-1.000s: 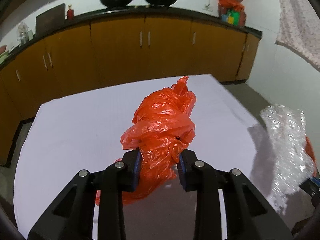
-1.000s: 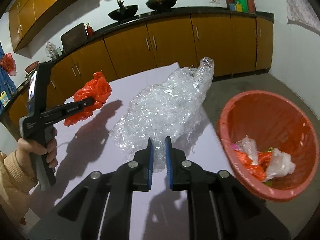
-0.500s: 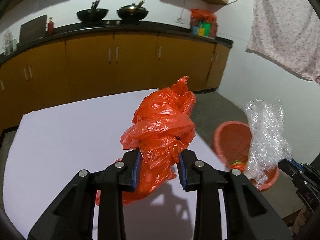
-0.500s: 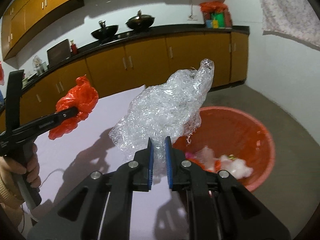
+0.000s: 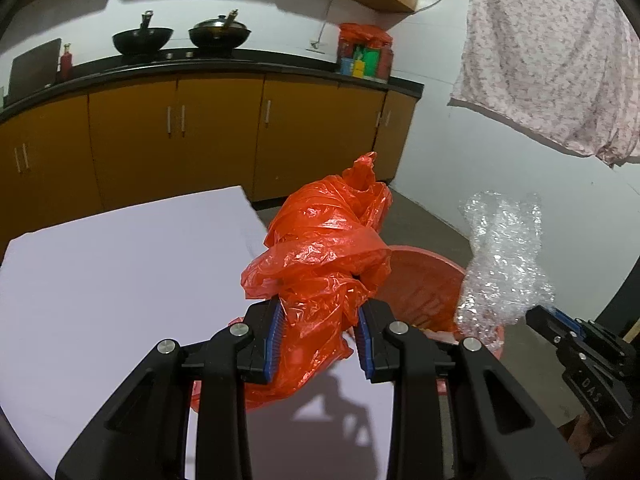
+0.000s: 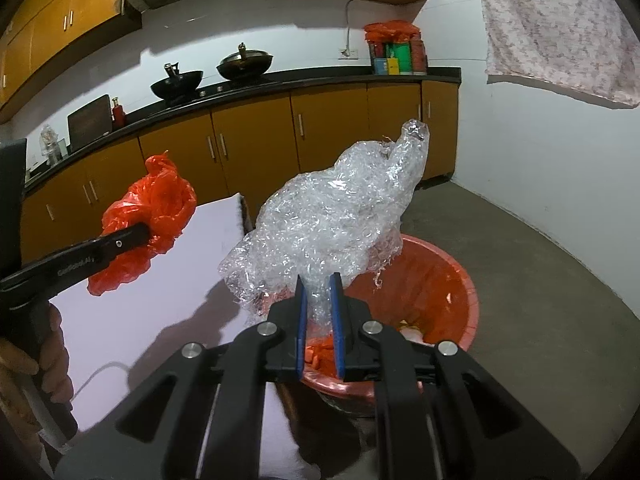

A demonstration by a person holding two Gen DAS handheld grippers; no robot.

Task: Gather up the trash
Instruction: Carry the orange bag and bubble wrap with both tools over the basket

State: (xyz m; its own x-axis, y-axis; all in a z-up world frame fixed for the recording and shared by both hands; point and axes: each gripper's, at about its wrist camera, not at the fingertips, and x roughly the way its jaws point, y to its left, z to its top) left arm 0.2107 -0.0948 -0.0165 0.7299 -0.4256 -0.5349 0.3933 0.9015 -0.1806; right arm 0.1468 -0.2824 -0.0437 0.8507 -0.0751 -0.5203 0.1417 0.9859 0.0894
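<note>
Since a second ago both grippers have swung away from the middle of the white table (image 5: 120, 280) toward its far right corner, and the red bin (image 6: 448, 280), which then stood well off to the side of the clear wrap, now sits directly under it. The kitchen counter (image 5: 240, 60) with its two woks has slid leftward in both views, and the speckled cloth (image 5: 560, 60) hanging on the right wall fills more of the picture.

The left gripper (image 5: 320, 332) is clamped, its blue pads only partly closed, on a crumpled orange-red plastic bag (image 5: 328, 248). The bag is glossy and creased, one twisted end pointing up, its tail drooping below the fingers over the table's right edge, just short of the bin. The right gripper (image 6: 319, 312) is nearly shut, pinching a bundle of clear bubble wrap (image 6: 340, 220) by its lower end. The wrap is bunched and glittering, with a knobby tip rising at its upper right, and it hangs above the bin's open mouth. Inside the bin lie orange and pale scraps.

White lettering runs along the left gripper's black arm in the right wrist view (too blurred to read), and "DAS" shows on the right gripper's body in the left wrist view.
</note>
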